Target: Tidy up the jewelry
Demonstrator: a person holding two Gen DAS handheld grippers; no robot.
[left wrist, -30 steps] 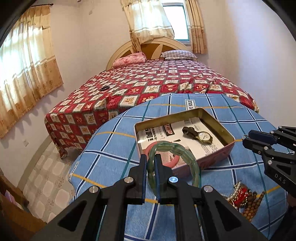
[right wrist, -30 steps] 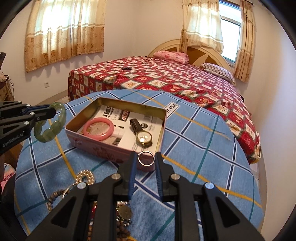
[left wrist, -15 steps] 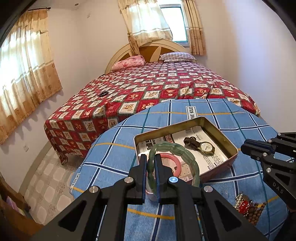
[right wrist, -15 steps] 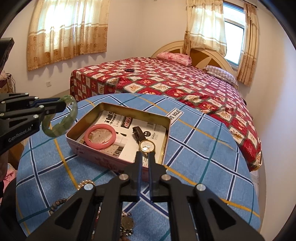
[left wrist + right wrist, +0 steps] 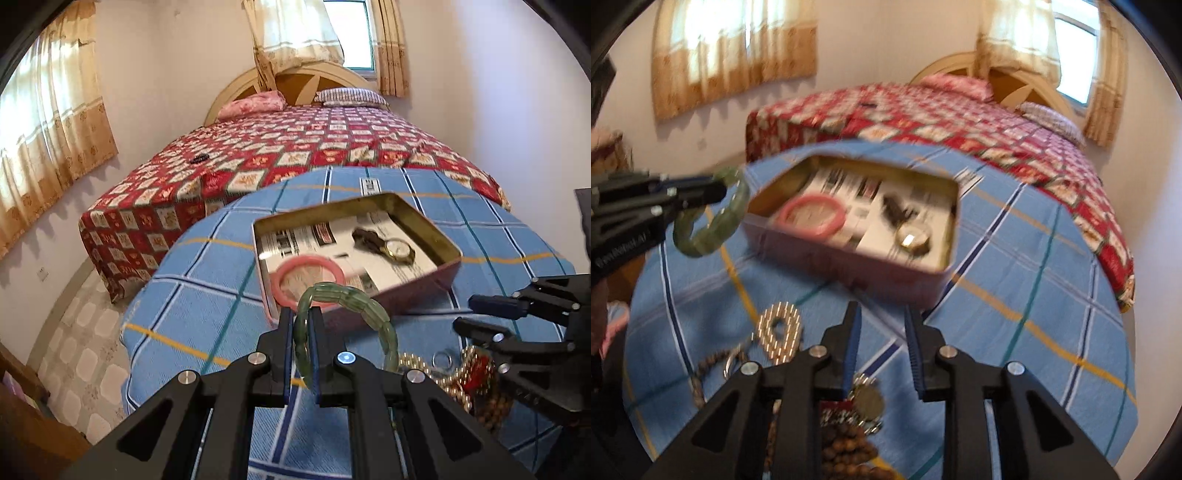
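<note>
My left gripper point(image 5: 303, 314) is shut on a green stone bangle point(image 5: 369, 299), held just in front of the near wall of an open pink tin point(image 5: 448, 243). Inside the tin lie a pink bangle point(image 5: 310, 260) and a gold wristwatch point(image 5: 397, 249). The right wrist view, which is blurred, shows the same tin point(image 5: 831, 266), the green bangle point(image 5: 713, 229) and the left gripper point(image 5: 718, 188). My right gripper point(image 5: 882, 314) is opening with nothing between its jaws. It hovers over a jewelry pile point(image 5: 476, 380) of pearls and wooden beads point(image 5: 849, 443).
The round table wears a blue checked cloth point(image 5: 207, 295). A small silver ring point(image 5: 441, 360) lies beside the pile. A bed with a red patterned cover point(image 5: 295, 147) stands right behind the table. Wooden furniture point(image 5: 22, 424) sits at the lower left, by the tiled floor.
The right gripper held a small ring, closed, and now stands parted and empty, lower over the jewelry pile. The left gripper rose, then sank back with the green bangle.
</note>
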